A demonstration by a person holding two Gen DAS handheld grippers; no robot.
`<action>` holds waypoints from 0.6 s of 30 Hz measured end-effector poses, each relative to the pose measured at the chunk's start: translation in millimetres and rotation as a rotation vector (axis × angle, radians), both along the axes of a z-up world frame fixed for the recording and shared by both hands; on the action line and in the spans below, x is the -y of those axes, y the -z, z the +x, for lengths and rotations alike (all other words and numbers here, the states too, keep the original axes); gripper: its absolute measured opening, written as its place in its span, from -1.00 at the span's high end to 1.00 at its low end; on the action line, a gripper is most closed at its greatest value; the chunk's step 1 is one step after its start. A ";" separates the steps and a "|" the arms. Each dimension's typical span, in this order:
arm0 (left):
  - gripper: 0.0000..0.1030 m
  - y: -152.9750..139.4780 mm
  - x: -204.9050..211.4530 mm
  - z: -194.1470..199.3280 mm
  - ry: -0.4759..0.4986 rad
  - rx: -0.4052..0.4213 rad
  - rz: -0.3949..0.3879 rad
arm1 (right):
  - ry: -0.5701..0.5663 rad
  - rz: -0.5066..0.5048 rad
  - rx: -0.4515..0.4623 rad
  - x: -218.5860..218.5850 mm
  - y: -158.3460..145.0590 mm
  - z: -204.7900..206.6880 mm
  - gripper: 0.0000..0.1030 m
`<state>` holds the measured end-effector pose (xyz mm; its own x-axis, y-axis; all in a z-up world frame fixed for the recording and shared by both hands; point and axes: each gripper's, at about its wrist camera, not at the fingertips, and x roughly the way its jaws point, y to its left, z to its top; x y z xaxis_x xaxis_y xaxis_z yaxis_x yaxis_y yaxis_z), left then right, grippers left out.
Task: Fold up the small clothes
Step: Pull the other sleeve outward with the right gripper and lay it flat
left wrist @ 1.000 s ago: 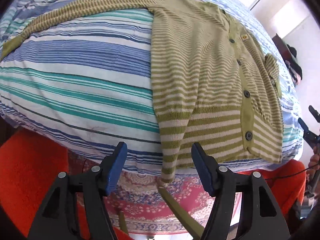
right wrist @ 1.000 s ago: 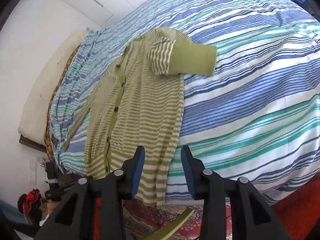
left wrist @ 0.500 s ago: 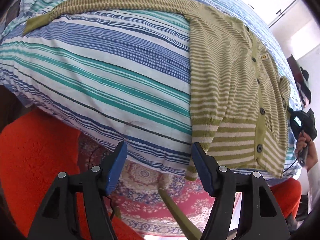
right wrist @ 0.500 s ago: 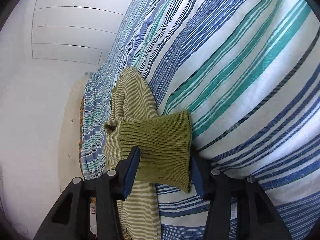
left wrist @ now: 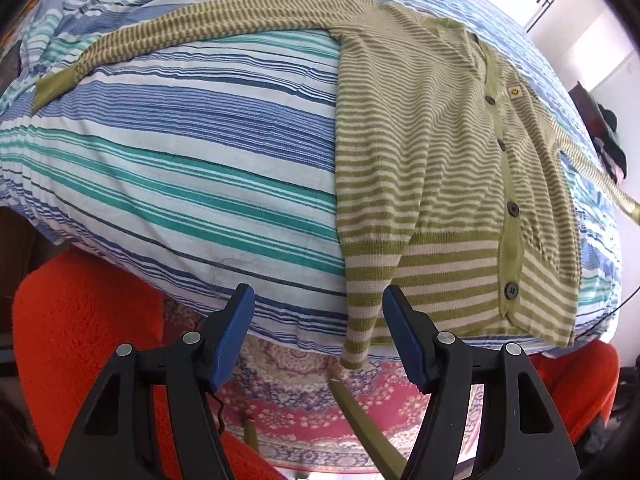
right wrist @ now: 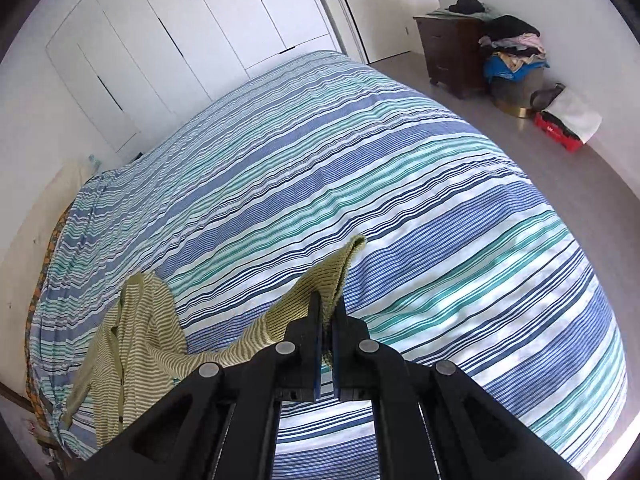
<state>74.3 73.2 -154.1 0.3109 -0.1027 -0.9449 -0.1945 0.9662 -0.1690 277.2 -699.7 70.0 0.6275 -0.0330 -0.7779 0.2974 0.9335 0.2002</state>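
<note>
One gripper — the right (right wrist: pixel 325 312) — is clamped on a sleeve cuff (right wrist: pixel 334 268) lifted above the bed (right wrist: pixel 400 168), the left (left wrist: pixel 318 334) gapes idle at the cardigan's (left wrist: pixel 432 152) hem — folding barely begun, both sleeves unfolded.

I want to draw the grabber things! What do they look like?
The left gripper is a black plastic frame of angled struts with triangular cutouts and round silver bolts at the joints. Its two fingers end in flat blue pads. A thin black cable runs beside it. The right gripper has the same black frame and silver bolts, with blue showing along its pads. No sleeves or markings show.
</note>
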 end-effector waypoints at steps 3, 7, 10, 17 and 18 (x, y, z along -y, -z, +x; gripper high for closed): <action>-0.33 -6.4 7.3 -0.5 0.017 0.011 0.024 | 0.085 -0.051 -0.014 36.3 2.0 -15.5 0.92; -0.33 -9.3 10.4 -1.5 0.019 0.009 0.031 | 0.136 -0.057 0.094 58.7 -9.9 -55.7 0.92; -0.33 -5.4 14.6 -0.6 0.026 -0.007 0.035 | 0.109 -0.054 0.100 54.0 -11.5 -66.0 0.92; -0.33 1.3 32.8 0.4 0.098 -0.051 0.053 | 0.182 0.058 -0.178 74.3 91.2 -81.8 0.89; -0.34 -1.2 32.5 -1.1 0.101 -0.044 0.062 | 0.191 0.040 -0.189 70.4 95.6 -86.4 0.85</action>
<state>73.2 40.8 -153.0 0.2600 -0.0720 -0.9629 -0.1016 0.9896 -0.1014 190.7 -770.2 -25.5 0.4564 -0.1041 -0.8837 0.5029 0.8495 0.1597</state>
